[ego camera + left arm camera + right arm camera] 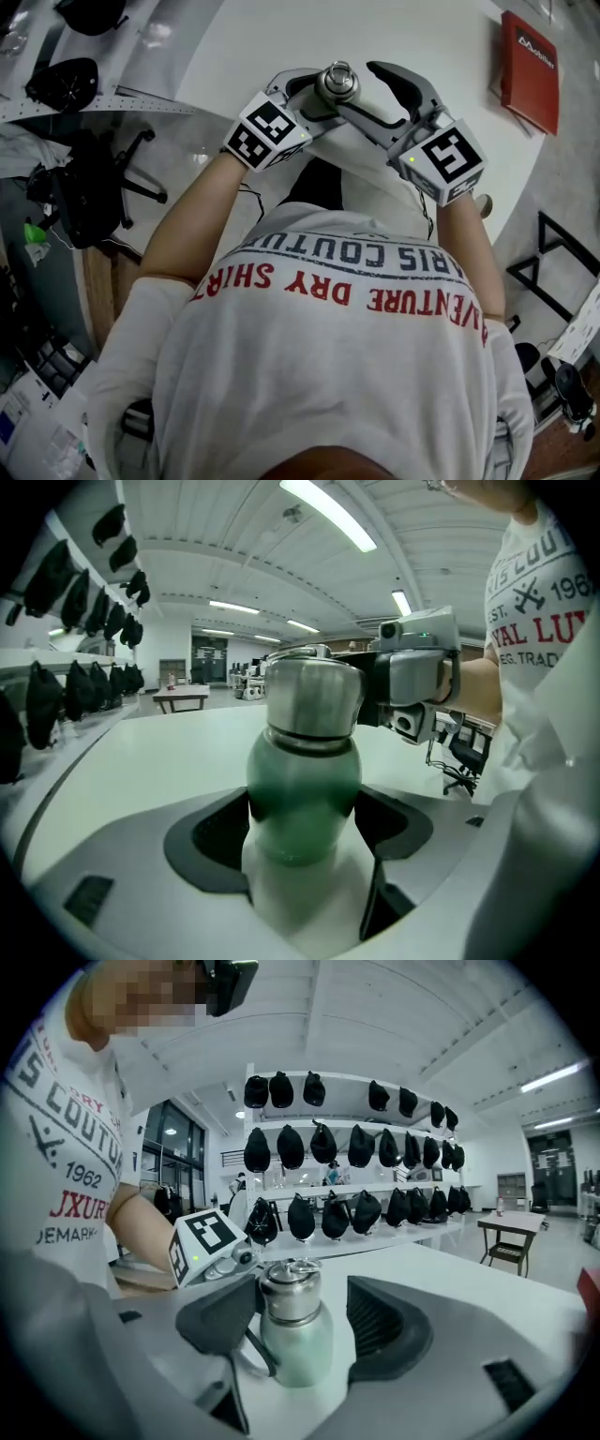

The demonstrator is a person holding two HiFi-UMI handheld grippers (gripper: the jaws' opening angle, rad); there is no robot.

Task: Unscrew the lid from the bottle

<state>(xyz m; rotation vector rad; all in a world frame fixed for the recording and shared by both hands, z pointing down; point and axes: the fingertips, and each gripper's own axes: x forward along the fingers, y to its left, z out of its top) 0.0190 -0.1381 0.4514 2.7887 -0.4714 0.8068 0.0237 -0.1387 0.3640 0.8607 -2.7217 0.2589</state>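
Clamping bottle, left claw faces spread right claw.

A pale green round-shouldered bottle stands upright on a white table. Its brushed-steel screw lid, topped with a small loop, sits squarely on the neck, not yet off.

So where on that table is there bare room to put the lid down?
Bare table beyond the bottle, and a patch between it and the red book. Crowded at the near edge, where the left gripper and right gripper flank the bottle.
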